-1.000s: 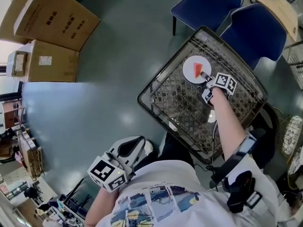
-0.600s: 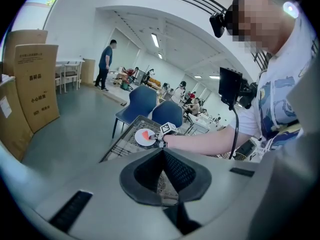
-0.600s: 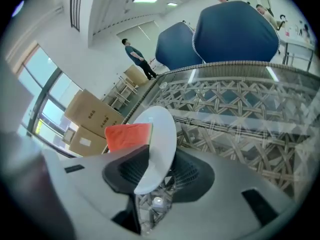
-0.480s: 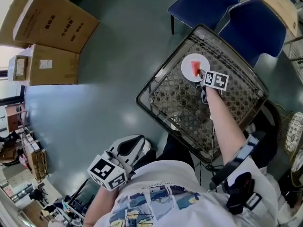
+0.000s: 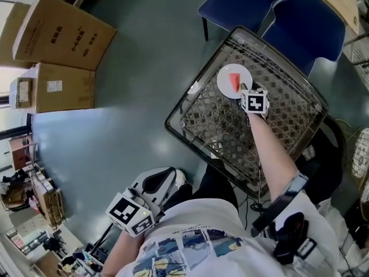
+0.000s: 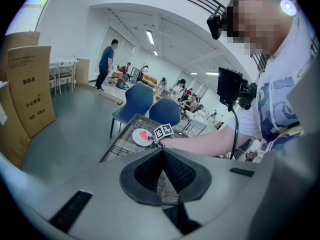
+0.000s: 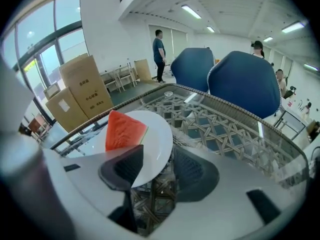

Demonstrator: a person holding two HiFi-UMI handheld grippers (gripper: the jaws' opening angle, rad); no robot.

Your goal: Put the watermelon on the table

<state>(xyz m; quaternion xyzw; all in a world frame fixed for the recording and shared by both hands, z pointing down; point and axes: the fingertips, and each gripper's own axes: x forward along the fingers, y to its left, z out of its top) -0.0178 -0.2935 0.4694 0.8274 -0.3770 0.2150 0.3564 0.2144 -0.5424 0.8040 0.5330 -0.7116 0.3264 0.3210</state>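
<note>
A red watermelon wedge (image 5: 233, 82) lies on a white plate (image 5: 223, 78) near the far corner of the wicker-and-glass table (image 5: 277, 126). My right gripper (image 5: 245, 89) is at the plate's near rim. In the right gripper view the plate (image 7: 156, 133) with the watermelon (image 7: 125, 130) reaches between the jaws of the right gripper (image 7: 159, 151). These have just been opening and stand apart, not pressing on the rim. My left gripper (image 5: 164, 180) hangs low beside my body, away from the table. In its own view the left gripper (image 6: 161, 151) has its tips together, nothing held.
Two blue chairs (image 5: 305, 27) stand behind the table. Cardboard boxes (image 5: 63, 33) sit on the grey floor at the far left. A black device hangs at my right hip (image 5: 291, 232). People stand and sit far back in the room (image 6: 106, 64).
The right gripper has rolled at the plate's rim, its marker cube turning, and its jaws have opened off the plate. The plate stays on the table. The left gripper has kept still.
</note>
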